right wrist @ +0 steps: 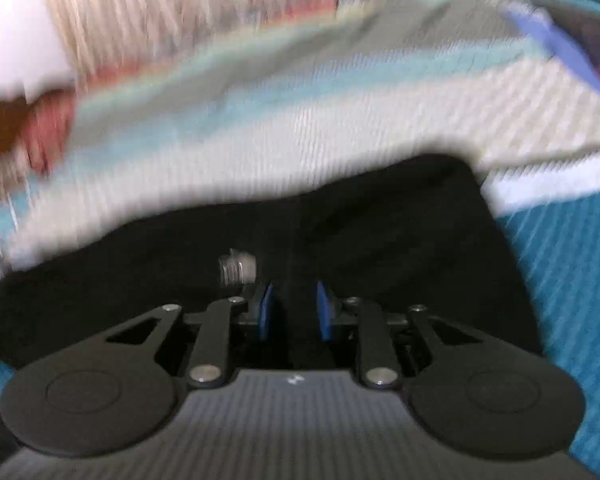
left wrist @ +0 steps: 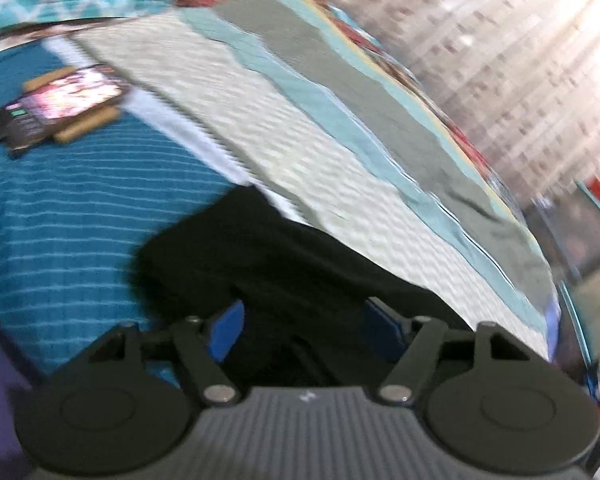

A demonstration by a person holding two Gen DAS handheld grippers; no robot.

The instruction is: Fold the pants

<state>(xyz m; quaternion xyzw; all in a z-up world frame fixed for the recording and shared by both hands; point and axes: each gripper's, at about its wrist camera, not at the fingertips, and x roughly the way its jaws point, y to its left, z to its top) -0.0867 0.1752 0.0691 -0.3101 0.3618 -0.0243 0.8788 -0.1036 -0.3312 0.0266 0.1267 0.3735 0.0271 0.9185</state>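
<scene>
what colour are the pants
Black pants; the right wrist view shows them best.

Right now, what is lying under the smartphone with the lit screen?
The smartphone with the lit screen rests on a flat tan cardboard-like piece, which lies on the teal striped cloth. How much of the piece the phone covers cannot be seen.

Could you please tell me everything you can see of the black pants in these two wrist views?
The black pants are a plain, dark, soft-looking fabric lying in a compact, roughly rectangular bundle with rounded corners on the teal striped cover. Their far edge meets a stack of pale folded cloths. Both pictures are blurred, so seams and waistband cannot be made out. The pants sit directly ahead of the left gripper and the right gripper; whether either touches them is unclear.
</scene>
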